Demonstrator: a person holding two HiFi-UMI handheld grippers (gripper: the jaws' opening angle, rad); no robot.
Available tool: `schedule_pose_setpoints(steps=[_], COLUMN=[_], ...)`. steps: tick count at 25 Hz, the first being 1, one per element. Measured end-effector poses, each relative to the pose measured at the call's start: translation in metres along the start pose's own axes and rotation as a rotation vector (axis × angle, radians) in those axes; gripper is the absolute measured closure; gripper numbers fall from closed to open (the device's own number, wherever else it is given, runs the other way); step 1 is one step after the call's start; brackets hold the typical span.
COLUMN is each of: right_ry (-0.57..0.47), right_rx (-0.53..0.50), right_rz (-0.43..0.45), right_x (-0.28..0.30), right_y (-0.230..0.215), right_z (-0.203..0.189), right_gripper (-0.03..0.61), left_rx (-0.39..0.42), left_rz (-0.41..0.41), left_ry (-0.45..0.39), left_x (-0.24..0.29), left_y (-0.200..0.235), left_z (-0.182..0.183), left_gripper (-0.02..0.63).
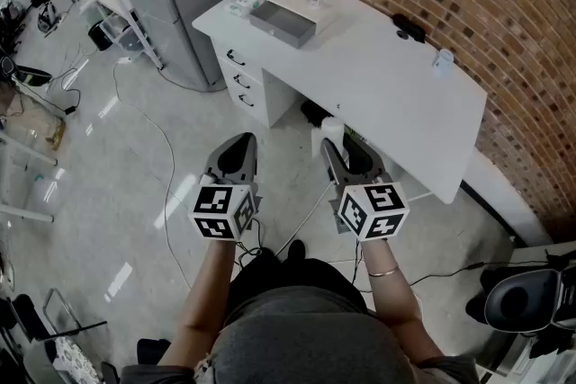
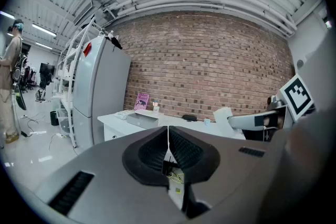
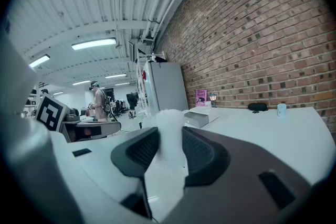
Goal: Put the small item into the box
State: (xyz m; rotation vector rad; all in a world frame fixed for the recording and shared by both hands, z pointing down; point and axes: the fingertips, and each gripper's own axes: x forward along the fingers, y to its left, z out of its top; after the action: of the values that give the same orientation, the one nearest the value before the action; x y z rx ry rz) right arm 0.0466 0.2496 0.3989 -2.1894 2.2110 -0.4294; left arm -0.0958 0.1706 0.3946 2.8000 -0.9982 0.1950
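Now the right gripper clamps the small white item.

I hold both grippers out ahead of my body, side by side and a little apart, each tipped slightly below level. My left forearm and right forearm run forward, bare, from beside my waist. The left gripper has its jaws pressed together, meeting along a thin seam. The right gripper has its jaws spread around a white fuzzy piece, with the pads against its sides (the piece pokes up past the tips). The left marker cube and right marker cube sit at the rear, just ahead of my wrists.
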Motion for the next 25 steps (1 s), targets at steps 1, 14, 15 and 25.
schedule_pose_setpoints(steps=[1,14,15,25], right_ry=[0.0,0.023,0.027,0.058], right_rx=[0.0,0.029,0.03,0.043], right_rz=[-0.002,0.004,0.001,-0.005], right_x=[-0.001,-0.012,-0.012,0.0], right_y=[-0.001,-0.021,-0.024,-0.039], right_z=[0.0,-0.012,-0.013,-0.017], right_gripper=[0.43,0.426,0.426,0.426], left_rx=[0.003,0.022,0.022,0.019], left_rz=[-0.002,-0.01,-0.009,0.022], left_ry=[-0.001,0.005,0.008,0.022], left_x=[0.0,0.011,0.012,0.024], left_y=[-0.001,-0.022,-0.023,-0.015], left_z=[0.001,0.0,0.0,-0.001], left_gripper=[0.588,0.588,0.588,0.588])
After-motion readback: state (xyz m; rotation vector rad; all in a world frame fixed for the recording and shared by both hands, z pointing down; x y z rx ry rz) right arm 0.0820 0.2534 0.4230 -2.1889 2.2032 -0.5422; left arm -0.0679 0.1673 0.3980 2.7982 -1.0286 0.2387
